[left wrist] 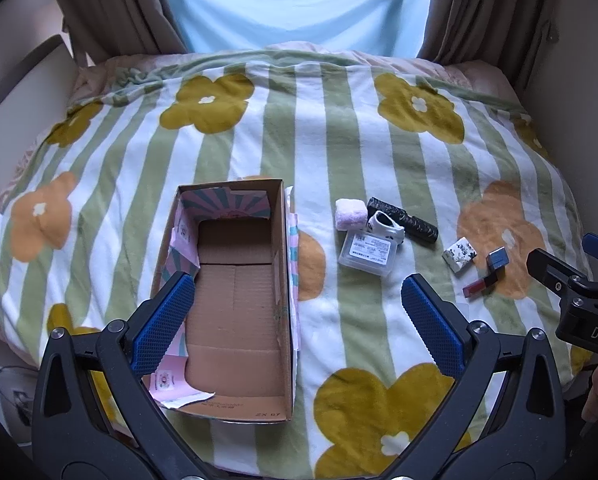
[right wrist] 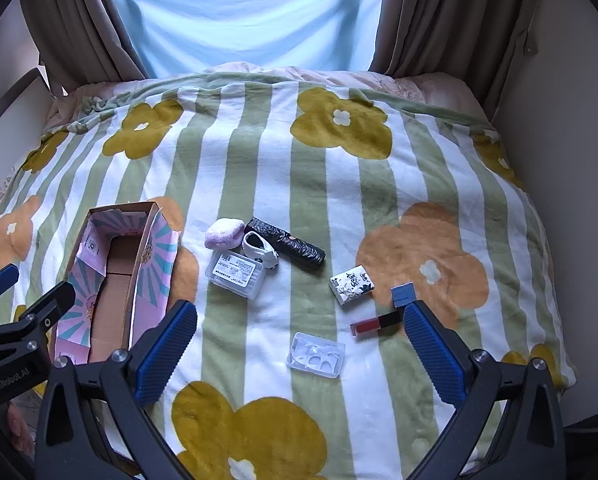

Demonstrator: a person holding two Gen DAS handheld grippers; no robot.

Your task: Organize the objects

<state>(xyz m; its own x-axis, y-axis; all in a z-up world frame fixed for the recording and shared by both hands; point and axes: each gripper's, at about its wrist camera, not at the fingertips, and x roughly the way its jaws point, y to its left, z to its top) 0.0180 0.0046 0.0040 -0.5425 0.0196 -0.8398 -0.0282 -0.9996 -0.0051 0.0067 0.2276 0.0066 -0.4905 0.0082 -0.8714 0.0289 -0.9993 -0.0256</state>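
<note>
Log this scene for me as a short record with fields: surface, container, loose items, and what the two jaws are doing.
surface: striped floral blanket on a bed
container: open cardboard box, empty, left of the items
loose items: pink fluffy puff, black wrinkled roll, small white-and-black sock, clear labelled plastic case, white patterned packet, red lipstick tube, small blue cube, clear moulded tray
left gripper: jaws open, empty
right gripper: jaws open, empty

Left hand-held gripper (left wrist: 297,320) and right hand-held gripper (right wrist: 301,344) (apparently empty), jaws wide, angled downward.
</note>
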